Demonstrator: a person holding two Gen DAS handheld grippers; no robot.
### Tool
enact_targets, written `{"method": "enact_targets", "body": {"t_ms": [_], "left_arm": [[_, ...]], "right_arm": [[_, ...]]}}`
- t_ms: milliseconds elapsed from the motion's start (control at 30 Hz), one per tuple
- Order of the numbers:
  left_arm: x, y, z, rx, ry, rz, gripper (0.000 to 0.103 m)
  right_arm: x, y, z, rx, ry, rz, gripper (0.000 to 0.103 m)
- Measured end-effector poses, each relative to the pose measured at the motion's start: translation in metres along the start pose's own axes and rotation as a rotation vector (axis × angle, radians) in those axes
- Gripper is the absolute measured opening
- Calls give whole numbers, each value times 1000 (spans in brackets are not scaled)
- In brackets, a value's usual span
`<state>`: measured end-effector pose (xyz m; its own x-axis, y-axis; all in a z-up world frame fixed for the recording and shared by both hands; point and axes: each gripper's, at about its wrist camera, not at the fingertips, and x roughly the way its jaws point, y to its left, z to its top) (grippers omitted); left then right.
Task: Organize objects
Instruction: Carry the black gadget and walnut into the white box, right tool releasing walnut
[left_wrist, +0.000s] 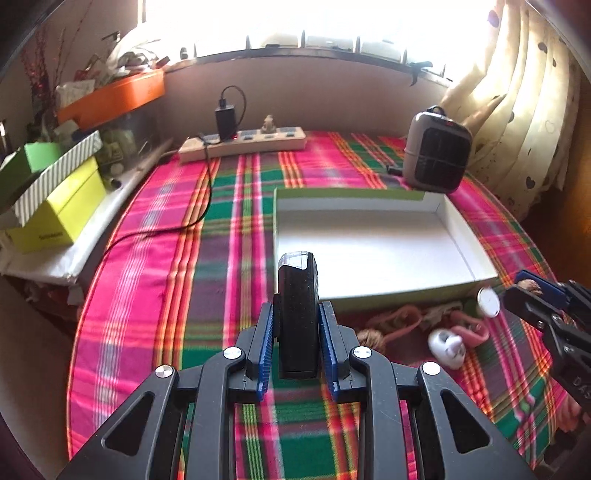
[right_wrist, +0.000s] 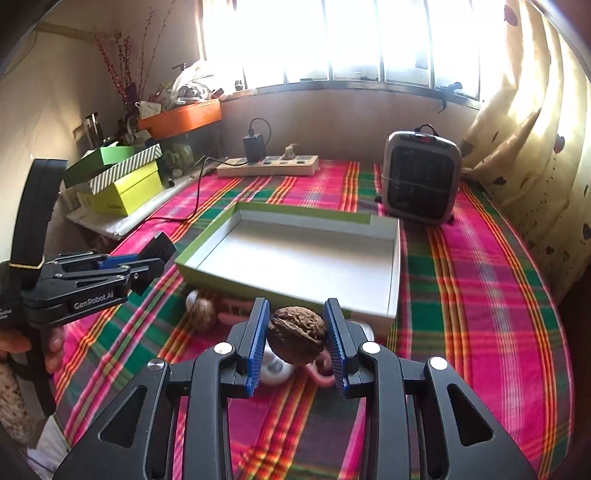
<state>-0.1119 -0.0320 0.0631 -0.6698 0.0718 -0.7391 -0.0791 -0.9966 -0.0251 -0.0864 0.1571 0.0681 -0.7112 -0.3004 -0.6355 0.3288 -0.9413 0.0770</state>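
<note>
Pink-green plaid cloth (left_wrist: 221, 258), white-lined green tray (right_wrist: 207, 243), orange box (left_wrist: 114, 98)

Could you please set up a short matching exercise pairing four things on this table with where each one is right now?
Things:
1. walnut
2. black rectangular device with a clear end
3. white open box
4. small heater

Places:
A. at the far right of the plaid tablecloth, near the curtain
B. clamped in the left claw
C. in the middle of the tablecloth, with nothing inside
D. clamped in the right claw

Pairs: 1-D, 2-B, 3-C, 4-A
</note>
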Motion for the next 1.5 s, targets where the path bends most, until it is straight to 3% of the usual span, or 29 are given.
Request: {"method": "enact_targets", "body": {"t_ms": [667,1067,1500], "left_arm": [[60,-13,52,54,57,-34,22],[104,-16,61,61,117,-22,22],[117,-17,61,67,132,-20,22]], "right_arm": [[71,-37,61,-38,70,-59,32],[127,-50,65,-66,161,-58,32],[144,-56,63,-90,207,-75,32]]}}
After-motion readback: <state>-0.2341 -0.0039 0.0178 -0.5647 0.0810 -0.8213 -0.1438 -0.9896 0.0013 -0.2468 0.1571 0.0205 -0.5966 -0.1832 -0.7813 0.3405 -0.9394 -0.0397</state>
